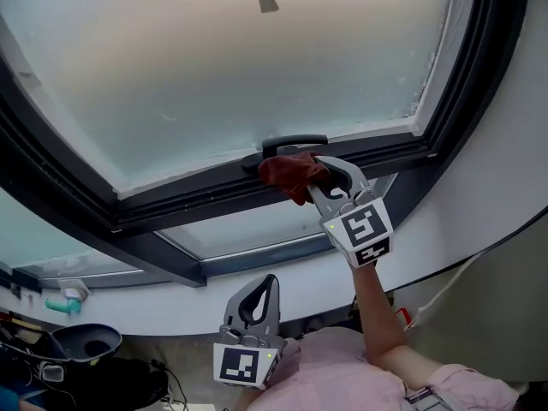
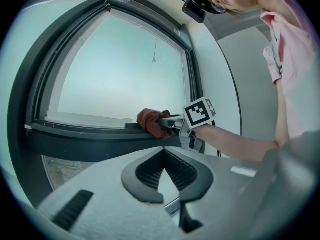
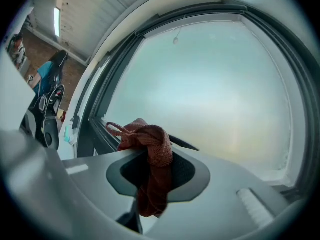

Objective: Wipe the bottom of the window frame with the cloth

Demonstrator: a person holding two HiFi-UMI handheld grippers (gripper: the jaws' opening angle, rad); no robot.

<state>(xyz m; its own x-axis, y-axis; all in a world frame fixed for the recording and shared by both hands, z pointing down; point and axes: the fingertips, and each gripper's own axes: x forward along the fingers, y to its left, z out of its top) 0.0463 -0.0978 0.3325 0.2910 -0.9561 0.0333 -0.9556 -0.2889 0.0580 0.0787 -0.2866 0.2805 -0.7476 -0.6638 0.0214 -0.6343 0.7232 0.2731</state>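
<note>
The grey left gripper (image 1: pixel 253 308) hung well below the window, jaws together on nothing. The dark metal bottom rail of the window frame (image 1: pixel 180 199) ran left to right. The crumpled rust-red cloth (image 1: pixel 289 175) rested on its middle, clamped in the grey right gripper (image 1: pixel 324 174), the nearer tool by far.

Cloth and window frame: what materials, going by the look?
The cloth is dark red textile, probably cotton knit or terry: ribbed weave, soft folds, a loose loop. The window frame is dark grey, smooth and matte, either painted metal or plastic; I cannot tell which.
</note>
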